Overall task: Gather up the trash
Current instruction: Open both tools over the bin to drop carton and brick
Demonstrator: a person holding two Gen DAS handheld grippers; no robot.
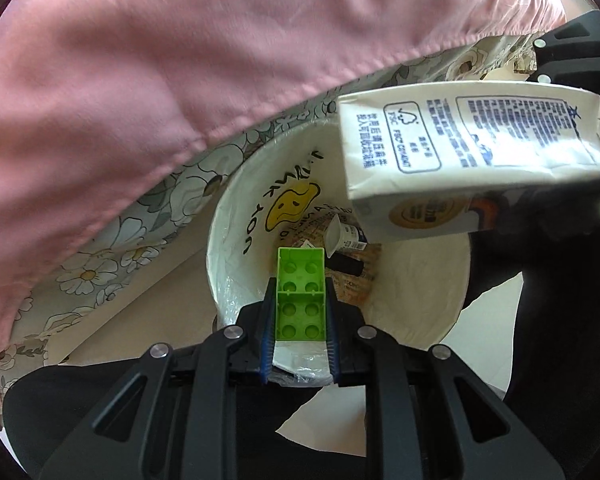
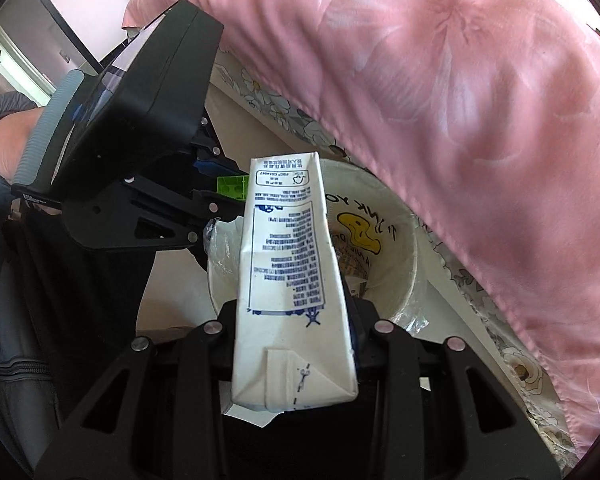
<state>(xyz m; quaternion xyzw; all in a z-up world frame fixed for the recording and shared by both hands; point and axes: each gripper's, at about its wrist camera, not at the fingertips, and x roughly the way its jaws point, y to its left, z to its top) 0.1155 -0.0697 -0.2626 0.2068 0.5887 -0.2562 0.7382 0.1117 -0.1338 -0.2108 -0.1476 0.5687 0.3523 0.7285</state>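
My left gripper is shut on a green toy brick, its studded hollow side facing the camera, held over the mouth of a white trash bin. The bin is lined with a bag printed with a yellow smiley. Inside lie a small white cup, a dark tube and printed wrappers. My right gripper is shut on a white milk carton with blue print, also above the bin. In the left wrist view the carton hangs at the upper right. The left gripper's body shows at left in the right wrist view.
A pink quilt overhangs a floral bedsheet right beside the bin. A person's hand in a grey sleeve holds the left gripper. Pale floor surrounds the bin, and dark clothing lies near the bottom of both views.
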